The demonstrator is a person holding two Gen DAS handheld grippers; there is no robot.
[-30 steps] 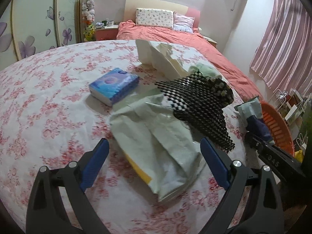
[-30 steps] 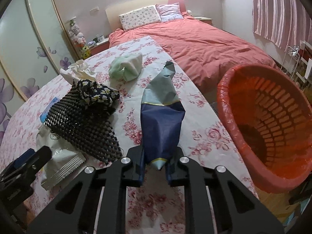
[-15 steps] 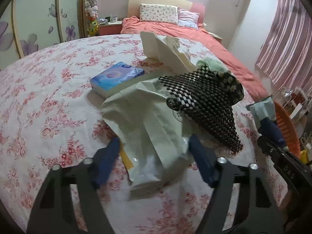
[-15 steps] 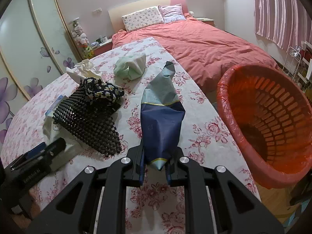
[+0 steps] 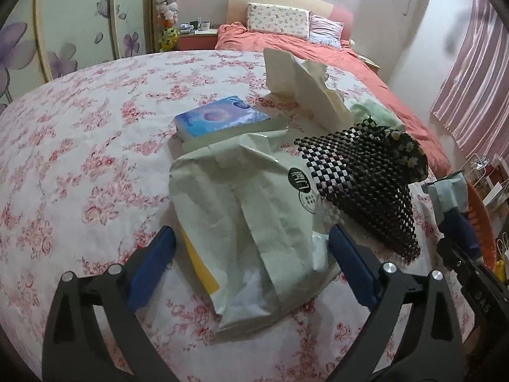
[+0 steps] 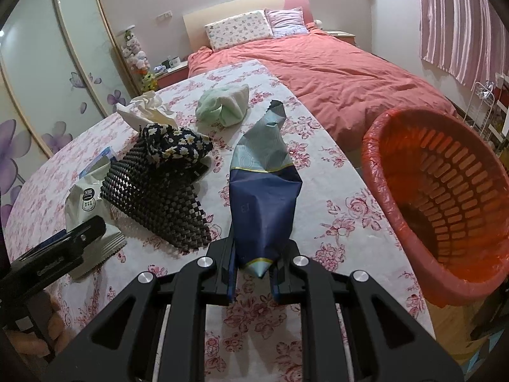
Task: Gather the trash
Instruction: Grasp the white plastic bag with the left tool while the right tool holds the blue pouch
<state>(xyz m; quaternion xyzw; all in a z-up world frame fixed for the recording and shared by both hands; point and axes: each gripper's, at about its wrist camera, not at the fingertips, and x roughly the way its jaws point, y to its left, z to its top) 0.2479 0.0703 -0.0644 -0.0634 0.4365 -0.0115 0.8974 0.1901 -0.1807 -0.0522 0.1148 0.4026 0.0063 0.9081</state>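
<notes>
Right gripper [image 6: 253, 273] clamped on a blue wrapper [image 6: 264, 197] above the floral table [image 6: 346, 222]. Left gripper [image 5: 251, 251], jaws opening, straddles a pale bag [image 5: 248, 210]. Beside the table, the red-lined orange basket [image 6: 381, 191]; contents unclear.

Black tool [image 5: 251, 248] frames, silver screws, seemingly blue pads [image 5: 152, 267].

hidden: white wrapper [image 5: 254, 222] partly under beaded mat [image 5: 359, 178] | cut off: orange basket [image 6: 439, 191], possibly empty
</notes>
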